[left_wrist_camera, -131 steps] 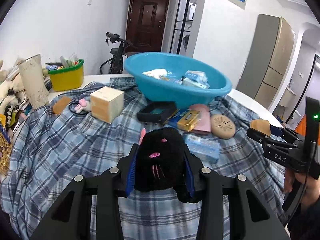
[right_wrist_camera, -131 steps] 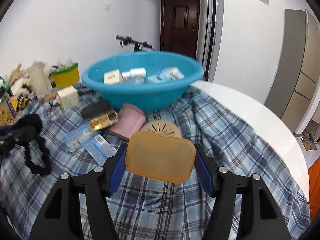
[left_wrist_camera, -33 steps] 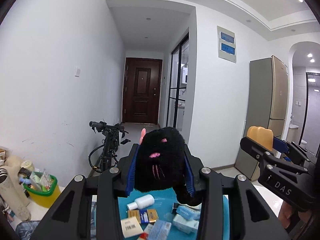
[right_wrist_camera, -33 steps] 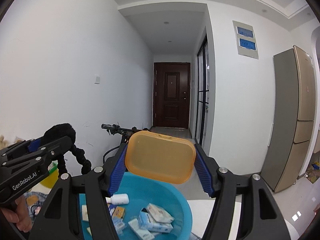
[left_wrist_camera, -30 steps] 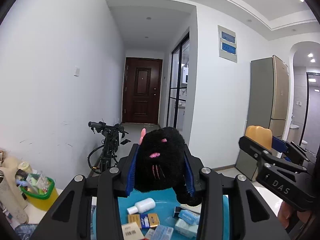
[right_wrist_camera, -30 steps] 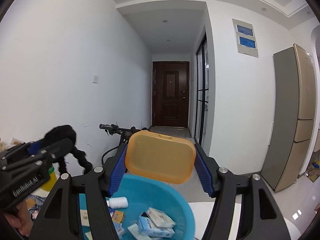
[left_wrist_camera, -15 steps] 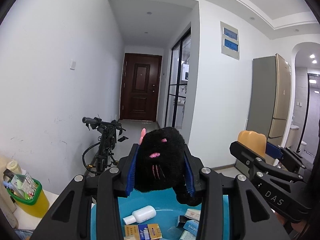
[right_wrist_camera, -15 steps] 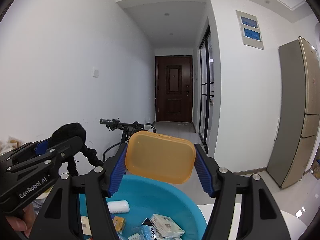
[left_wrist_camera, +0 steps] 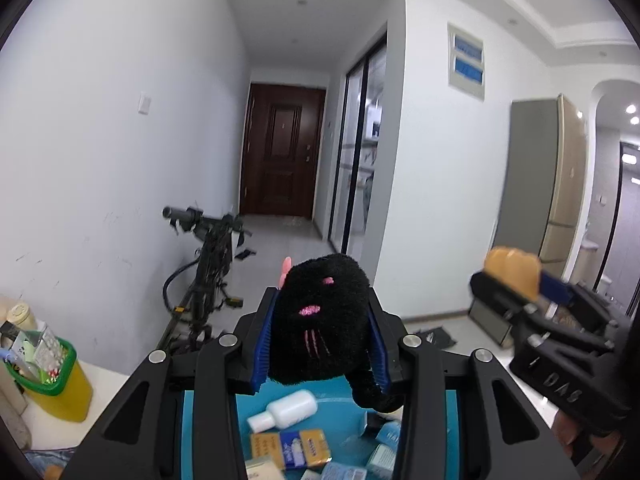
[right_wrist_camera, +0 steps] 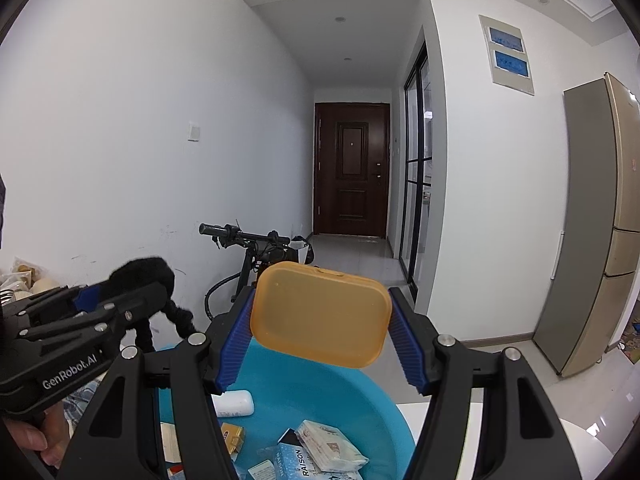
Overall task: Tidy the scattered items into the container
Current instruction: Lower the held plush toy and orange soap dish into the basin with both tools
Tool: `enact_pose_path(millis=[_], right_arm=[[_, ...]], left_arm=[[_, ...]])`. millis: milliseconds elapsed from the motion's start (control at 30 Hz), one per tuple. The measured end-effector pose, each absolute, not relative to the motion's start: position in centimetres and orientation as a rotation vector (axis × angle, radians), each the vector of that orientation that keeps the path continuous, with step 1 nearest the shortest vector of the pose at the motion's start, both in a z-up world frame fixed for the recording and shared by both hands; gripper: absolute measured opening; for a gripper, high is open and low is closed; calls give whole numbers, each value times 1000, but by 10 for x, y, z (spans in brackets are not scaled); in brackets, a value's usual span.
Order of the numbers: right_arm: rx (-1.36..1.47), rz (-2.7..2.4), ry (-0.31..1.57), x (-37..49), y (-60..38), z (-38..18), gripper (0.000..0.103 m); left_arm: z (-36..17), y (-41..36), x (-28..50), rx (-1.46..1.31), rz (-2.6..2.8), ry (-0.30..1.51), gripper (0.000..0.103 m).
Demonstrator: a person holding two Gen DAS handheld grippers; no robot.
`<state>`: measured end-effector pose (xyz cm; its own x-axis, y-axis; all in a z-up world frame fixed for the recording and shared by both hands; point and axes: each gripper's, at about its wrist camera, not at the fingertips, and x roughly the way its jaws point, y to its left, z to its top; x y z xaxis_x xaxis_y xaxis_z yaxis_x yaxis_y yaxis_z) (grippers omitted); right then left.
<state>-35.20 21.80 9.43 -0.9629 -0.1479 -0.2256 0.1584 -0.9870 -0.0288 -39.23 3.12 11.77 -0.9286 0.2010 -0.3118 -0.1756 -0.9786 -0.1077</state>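
white hallway, dark door [right_wrist_camera: 351, 168] at the far end, a bike [right_wrist_camera: 256, 256] parked on the wall, and right under us the blue basin [right_wrist_camera: 320, 396] on the desk, already holding a bottle and some packets. our left hand-held gripper [left_wrist_camera: 322, 344] was clamped on the black plush toy [left_wrist_camera: 320, 320], hanging over the basin. the right hand-held gripper [right_wrist_camera: 320, 324] was pinching the orange plastic case [right_wrist_camera: 320, 314] by its two short ends, also above the basin. we'd guess the plush is light and squishy, so a grip round its middle works and a drop won't hurt it. the case looked stiff, smooth and a bit slippery, so the end grip made sense, and we'd let it go low.
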Motion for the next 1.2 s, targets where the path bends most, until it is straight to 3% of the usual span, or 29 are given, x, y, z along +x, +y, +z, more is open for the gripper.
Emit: enact_pose_path(millis=[333,867,1200], right_arm=[[398,-2946,81,-357,220,93,63],[767,-2818,155,-389,221,58,63],[903,-2778,159,-396,226,44,63]], left_arm=[[113,31,-401,-589,2889,-105,42],[70,41,-436,-956,2854,-9,42],[41,38,-458,-1203,2735,-68,42]])
